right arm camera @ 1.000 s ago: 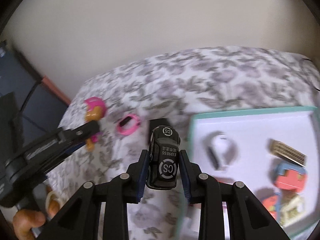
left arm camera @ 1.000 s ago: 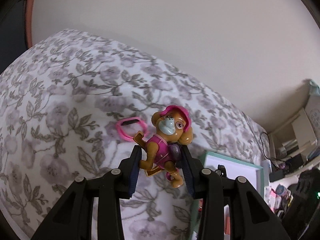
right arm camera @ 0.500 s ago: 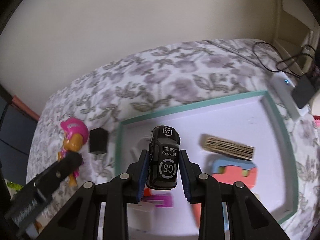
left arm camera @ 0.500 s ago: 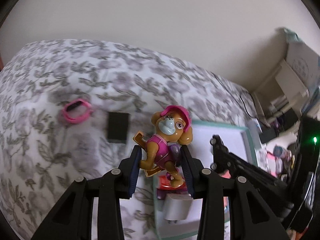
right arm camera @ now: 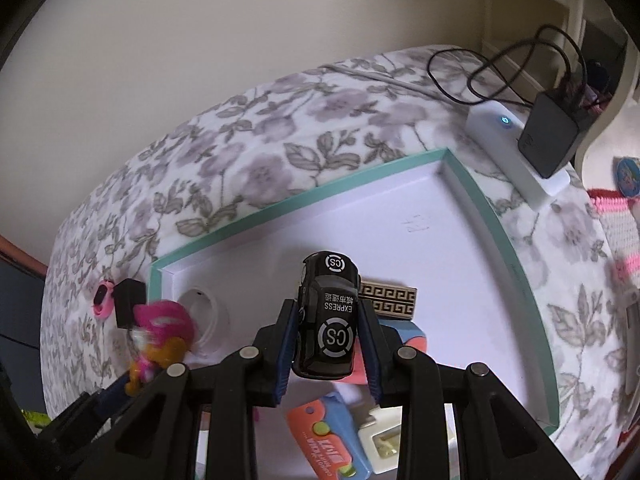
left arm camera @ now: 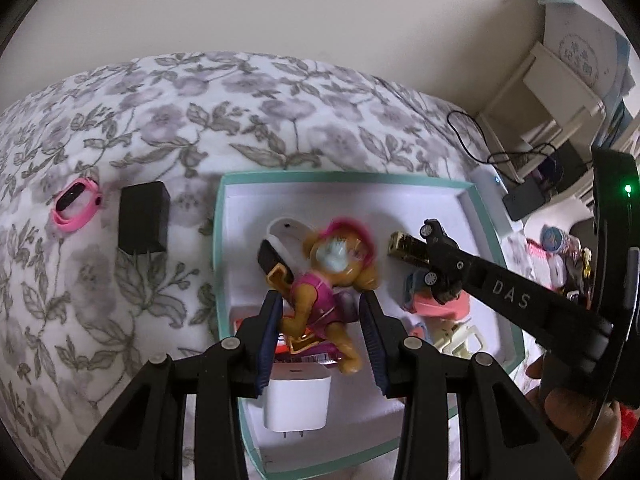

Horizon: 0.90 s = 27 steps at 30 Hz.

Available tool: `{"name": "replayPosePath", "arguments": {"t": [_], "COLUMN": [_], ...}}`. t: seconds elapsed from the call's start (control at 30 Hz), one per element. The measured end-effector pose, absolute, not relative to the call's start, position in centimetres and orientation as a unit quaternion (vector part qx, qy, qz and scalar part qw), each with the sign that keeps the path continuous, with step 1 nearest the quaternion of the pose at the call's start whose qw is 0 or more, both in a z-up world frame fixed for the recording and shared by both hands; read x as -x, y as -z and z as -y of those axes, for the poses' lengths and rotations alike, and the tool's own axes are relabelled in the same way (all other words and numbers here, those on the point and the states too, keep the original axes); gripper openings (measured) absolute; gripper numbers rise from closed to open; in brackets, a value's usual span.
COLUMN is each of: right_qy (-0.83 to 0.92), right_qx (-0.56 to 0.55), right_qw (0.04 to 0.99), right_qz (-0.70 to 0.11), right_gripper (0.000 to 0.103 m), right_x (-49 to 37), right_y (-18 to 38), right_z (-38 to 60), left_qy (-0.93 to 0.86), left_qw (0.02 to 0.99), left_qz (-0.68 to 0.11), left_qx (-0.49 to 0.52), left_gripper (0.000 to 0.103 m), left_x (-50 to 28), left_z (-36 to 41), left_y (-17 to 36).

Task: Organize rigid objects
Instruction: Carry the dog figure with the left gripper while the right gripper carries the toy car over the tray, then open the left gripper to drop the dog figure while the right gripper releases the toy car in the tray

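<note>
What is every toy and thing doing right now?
puppy figure: gripped by left gripper, above the tray
black toy car: gripped by right gripper, above the tray
teal tray: open, partly filled
white charger: lying in tray
black adapter: on bedspread, outside tray
pink band: on bedspread, outside tray

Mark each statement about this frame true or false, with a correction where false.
1. The left hand-held gripper is shut on a pup figure. True.
2. The right hand-held gripper is empty. False: it is shut on a black toy car.
3. The black charger lies inside the tray. False: it lies on the floral cover, beside the tray.
4. The pink band lies on the cover, outside the tray. True.
5. A white charger lies in the tray. True.
6. The tray's rim is red. False: it is teal.
</note>
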State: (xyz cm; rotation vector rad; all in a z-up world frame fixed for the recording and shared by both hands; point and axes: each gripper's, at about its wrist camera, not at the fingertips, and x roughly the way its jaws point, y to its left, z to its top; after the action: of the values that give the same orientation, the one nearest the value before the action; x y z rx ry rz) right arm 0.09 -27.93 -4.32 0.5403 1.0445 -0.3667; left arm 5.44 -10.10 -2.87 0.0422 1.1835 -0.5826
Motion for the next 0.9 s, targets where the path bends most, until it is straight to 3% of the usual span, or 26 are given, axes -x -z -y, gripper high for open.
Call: {"name": "replayPosePath", "arguments": {"t": [0.5,0.6,0.67,0.77,0.9], "right_qy": [0.176,0.181,0.184,0.18,0.175], "right_qx": [-0.228,-0.221,-0.217,-0.213,-0.2], "right_qw": [0.817,0.818,0.819,0.823,0.827], "right_qz": [-0.5,-0.499,-0.498,-0.495,-0.495], "right_gripper": [0.035,0.046,0.06,0.063,0.07], "right_x": [-0.5,-0.6,-0.7,-0.8,-1.2], "right_y": [4.2,4.0,3.9,3.6,3.5], "right_z": [27.3,27.2,27.0,26.7,25.8], "left_qy": [0.22,0.195,0.181,0.156,0.123], "left_qw": [0.806,0.812,0.817,0.825,0.832], "left_qz": [-0.55,-0.549,-0.547,-0.542,-0.54], "left_qx": [0.009,0.017,0.021,0.028,0.037], "left_gripper": [0.06,0.061,0.063,0.078,0.083], "left_x": [-6.8,-7.3,-7.7,-8.2,-8.9], "left_z": [7.5,6.4,5.8,4.6,3.0], "left_y": [2.5,2.5,2.4,2.3,2.4]}}
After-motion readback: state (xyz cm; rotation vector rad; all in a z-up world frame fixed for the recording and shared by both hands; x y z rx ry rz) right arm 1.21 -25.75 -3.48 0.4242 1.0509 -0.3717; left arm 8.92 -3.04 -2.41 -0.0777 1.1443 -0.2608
